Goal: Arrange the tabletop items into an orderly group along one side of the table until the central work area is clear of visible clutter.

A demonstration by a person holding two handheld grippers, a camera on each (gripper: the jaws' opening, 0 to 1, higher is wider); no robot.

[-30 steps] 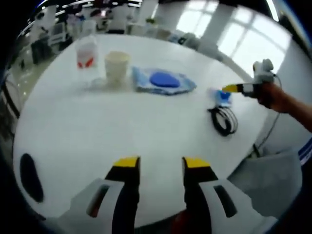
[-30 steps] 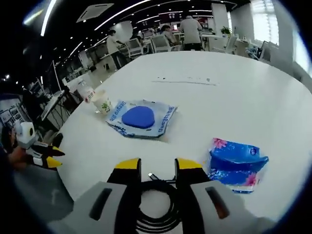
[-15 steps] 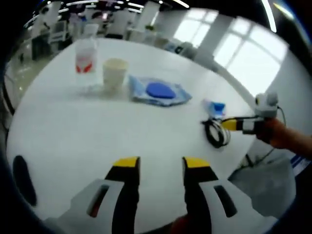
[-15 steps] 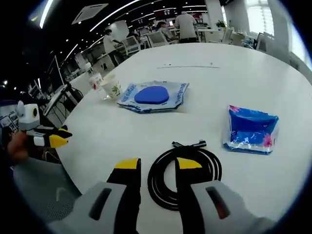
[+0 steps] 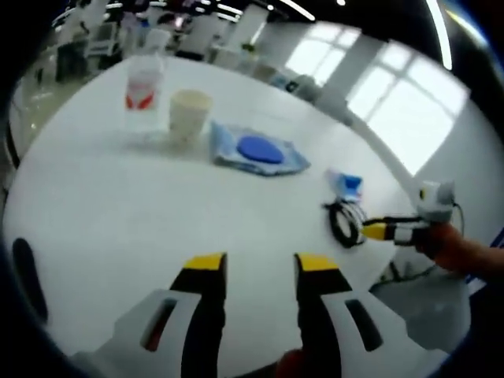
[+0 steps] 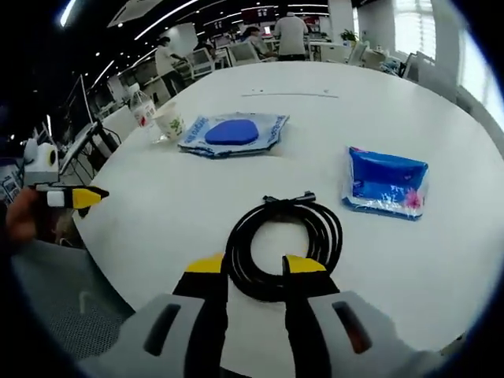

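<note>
On the round white table (image 5: 118,213) a clear bottle with a red label (image 5: 144,87), a paper cup (image 5: 190,113), a blue-and-white flat pack (image 5: 258,150), a blue tissue pack (image 5: 345,183) and a coiled black cable (image 5: 346,223) lie in a row. My left gripper (image 5: 261,264) hovers open over bare table with nothing between its jaws. My right gripper (image 6: 254,265) is open, its tips at the near arc of the cable coil (image 6: 283,248). The tissue pack (image 6: 386,183) lies beyond to the right, the flat pack (image 6: 234,132) farther back.
A dark flat object (image 5: 24,272) lies near the table's left rim. A hand (image 5: 453,248) holds the right gripper (image 5: 394,231) at the table edge. The left gripper (image 6: 71,197) shows off the table's left side. Chairs and people stand behind the table.
My right gripper has drawn back toward the table edge, so the cable coil now lies ahead of its tips rather than under them. The left gripper has barely moved.
</note>
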